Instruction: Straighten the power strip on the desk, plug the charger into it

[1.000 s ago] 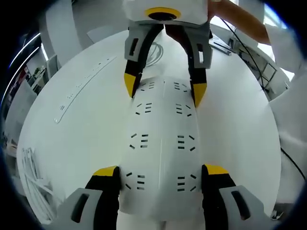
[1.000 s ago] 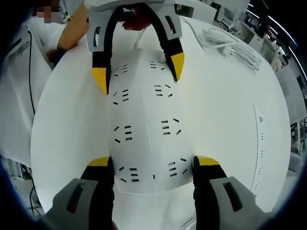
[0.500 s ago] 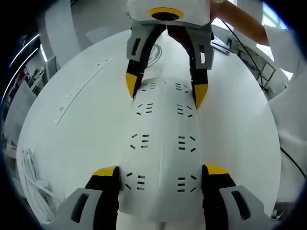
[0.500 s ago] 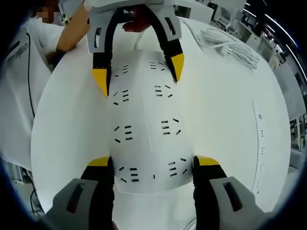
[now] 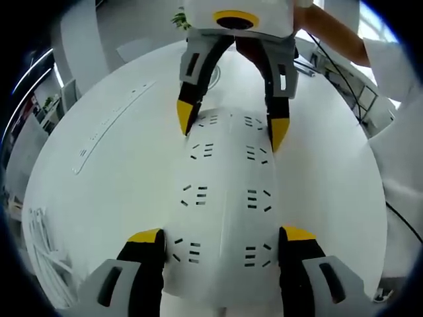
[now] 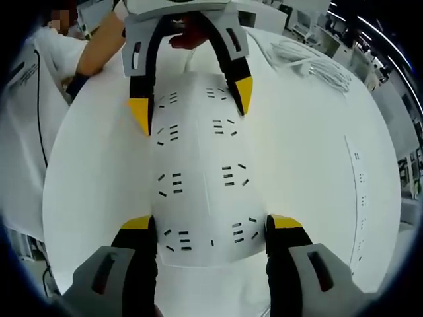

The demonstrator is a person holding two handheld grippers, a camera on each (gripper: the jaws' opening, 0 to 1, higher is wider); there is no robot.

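My left tongs (image 5: 221, 244) straddle the near end of the power strip (image 5: 226, 198), both yellow-tipped jaws set against its two long sides, so I am pinching the strip across its width. My right tongs (image 6: 211, 230) do the same at the opposite end, jaws on either side of the white body, gripping it.

In the left gripper view the right tongs (image 5: 229, 129) come in from 12 o'clock and clamp the far end of the strip. In the right gripper view the left tongs (image 6: 192, 100) enter from 12 o'clock the same way. The power strip (image 6: 201, 178) lies flat on the white tabletop (image 5: 112, 185), its two rows of sockets facing up, running straight from 6 to 12 o'clock between the two tongs.

A second, narrow power strip (image 5: 109, 122) lies well apart at 10 o'clock in the left gripper view, and shows at 3 o'clock in the right gripper view (image 6: 360, 191). A bundle of white cables (image 6: 314, 59) rests on the tabletop at 1 o'clock in the right gripper view. A person's hand (image 6: 188, 36) sits behind the left tongs
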